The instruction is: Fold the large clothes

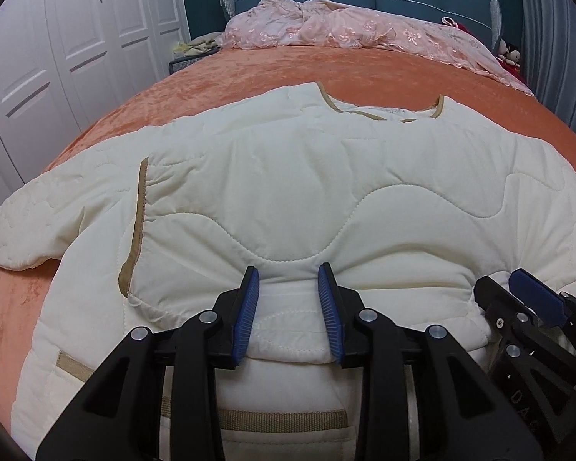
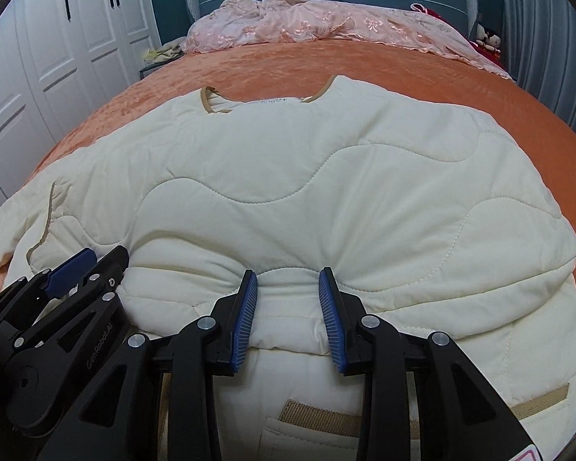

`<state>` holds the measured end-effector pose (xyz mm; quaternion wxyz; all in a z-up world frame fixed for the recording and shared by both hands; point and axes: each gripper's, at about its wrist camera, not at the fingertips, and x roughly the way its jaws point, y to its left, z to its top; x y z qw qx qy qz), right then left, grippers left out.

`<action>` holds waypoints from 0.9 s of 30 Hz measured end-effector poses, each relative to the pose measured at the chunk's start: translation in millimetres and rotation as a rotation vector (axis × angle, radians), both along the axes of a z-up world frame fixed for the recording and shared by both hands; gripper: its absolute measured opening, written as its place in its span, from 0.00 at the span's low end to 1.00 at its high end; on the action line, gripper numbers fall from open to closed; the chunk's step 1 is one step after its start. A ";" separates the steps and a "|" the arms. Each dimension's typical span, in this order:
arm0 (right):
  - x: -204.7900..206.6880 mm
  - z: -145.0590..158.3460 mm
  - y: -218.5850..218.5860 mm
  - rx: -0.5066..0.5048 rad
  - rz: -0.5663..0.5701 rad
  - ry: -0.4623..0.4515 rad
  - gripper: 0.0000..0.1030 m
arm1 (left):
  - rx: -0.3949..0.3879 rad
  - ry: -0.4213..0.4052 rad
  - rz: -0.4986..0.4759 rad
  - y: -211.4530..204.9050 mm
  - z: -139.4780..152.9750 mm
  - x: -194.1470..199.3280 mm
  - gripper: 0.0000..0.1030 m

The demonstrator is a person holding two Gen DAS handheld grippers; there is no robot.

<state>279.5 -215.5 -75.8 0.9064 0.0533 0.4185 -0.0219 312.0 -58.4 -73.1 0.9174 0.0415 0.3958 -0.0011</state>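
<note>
- Left wrist view: I count one quilted jacket (image 1: 288, 192), one bed (image 1: 249, 69), one pink lace coverlet (image 1: 357, 30) heaped at the far end, one white wardrobe (image 1: 57, 38) at the left and both of my tools.
- The jacket is cream, stitched in wavy lines and edged in tan at the neckline and along a front edge. It lies spread on the orange bedspread with the neckline far from me and one sleeve (image 1: 26, 226) reaching out to the left.
- My left tool (image 1: 288, 309) has its blue-padded jaws parted only a little, with a thick fold of the jacket's near edge bunched between them; I am pinching the jacket.
- My right tool (image 1: 533, 299) sits just to the right, on the same near edge. From here I cannot tell how its jaws stand.
- Right wrist view: again one jacket (image 2: 326, 192), one bed (image 2: 364, 65), one coverlet (image 2: 326, 23) and one wardrobe (image 2: 38, 57), with red paper cut-outs on its upper doors that I cannot read.
- My right tool (image 2: 288, 315) clamps a puckered fold of the jacket's near edge between its blue pads.
- My left tool (image 2: 68, 272) is near left, resting on the jacket; its black body carries the writing "GenRobot.AI".
- A tan-trimmed pocket (image 2: 326, 418) shows below my right tool.
</note>
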 end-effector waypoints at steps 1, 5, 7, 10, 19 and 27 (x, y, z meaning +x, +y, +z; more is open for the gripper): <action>-0.7 -0.6 0.6 -0.005 -0.001 -0.005 0.31 | 0.005 -0.005 0.001 -1.2 -0.3 -0.8 0.30; -3.0 -1.8 3.7 -0.028 -0.002 -0.020 0.31 | 0.036 -0.022 0.008 -6.1 -2.8 -2.4 0.30; -2.9 -1.8 3.1 -0.028 -0.002 -0.023 0.31 | 0.034 -0.026 0.009 -6.1 -3.0 -2.4 0.31; -3.1 -1.8 2.9 -0.032 -0.002 -0.029 0.31 | 0.029 -0.029 0.011 -5.5 -3.4 -2.3 0.31; -2.7 -0.9 1.1 -0.013 -0.003 -0.033 0.31 | -0.380 0.034 0.045 65.5 29.1 -10.7 0.56; -3.6 1.7 -0.4 -0.013 -0.004 -0.031 0.31 | -0.363 0.024 0.428 281.1 48.3 -30.7 0.78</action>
